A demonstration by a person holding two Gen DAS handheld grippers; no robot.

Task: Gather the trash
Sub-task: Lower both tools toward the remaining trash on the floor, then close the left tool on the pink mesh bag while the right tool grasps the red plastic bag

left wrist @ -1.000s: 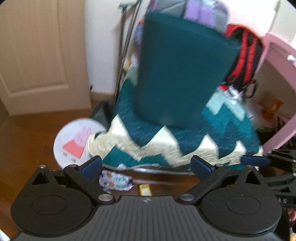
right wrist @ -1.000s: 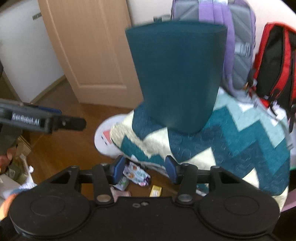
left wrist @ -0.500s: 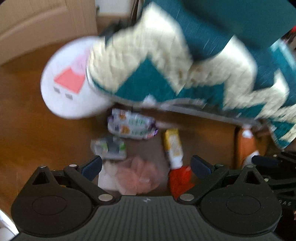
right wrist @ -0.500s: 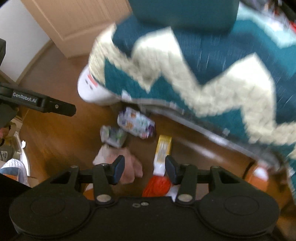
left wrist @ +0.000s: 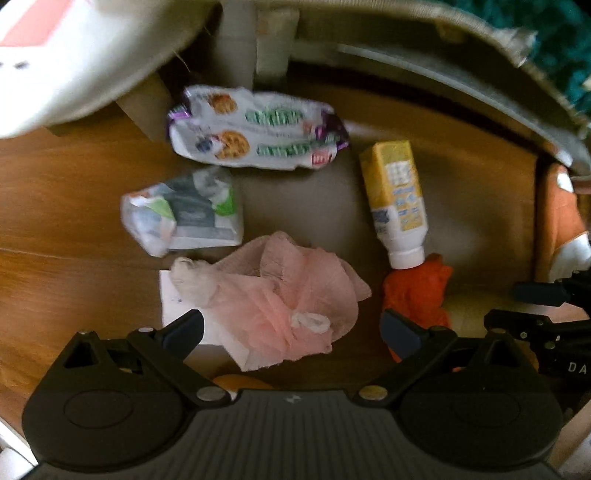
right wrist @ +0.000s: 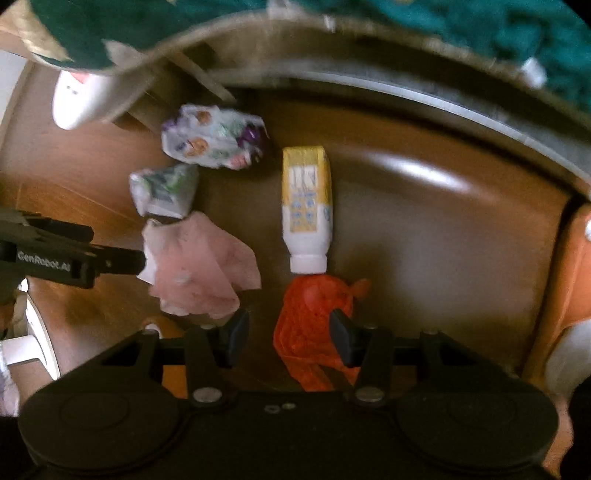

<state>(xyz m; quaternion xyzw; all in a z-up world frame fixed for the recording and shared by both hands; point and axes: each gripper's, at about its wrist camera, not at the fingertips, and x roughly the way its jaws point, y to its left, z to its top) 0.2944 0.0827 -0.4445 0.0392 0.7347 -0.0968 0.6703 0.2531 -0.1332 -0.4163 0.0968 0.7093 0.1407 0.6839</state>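
Observation:
Trash lies on the wooden floor under a chair. My left gripper [left wrist: 291,330] points down, open, over a pink crumpled wad [left wrist: 288,295] that rests on white paper [left wrist: 173,302]; its pads are not pressing the wad. My right gripper [right wrist: 290,334] is open around an orange crumpled bag [right wrist: 310,321], with a gap at the left pad. A yellow-and-white bottle [right wrist: 304,206] lies with its cap touching the orange bag. Farther off are a cookie wrapper [left wrist: 255,129] and a small grey-green packet [left wrist: 181,210].
A chair's metal base rail [left wrist: 443,62] and a teal zigzag blanket [right wrist: 443,22] overhang the far side. A white round cushion [left wrist: 74,55] sits at the upper left. An orange-and-white object [left wrist: 565,229] stands at the right. The left gripper's arm [right wrist: 74,254] reaches in beside the pink wad.
Both grippers have dropped toward the floor and tipped downward. The chair has slid out of the top of both views, and the trash now looms large, the pink wad and orange bag between the fingers.

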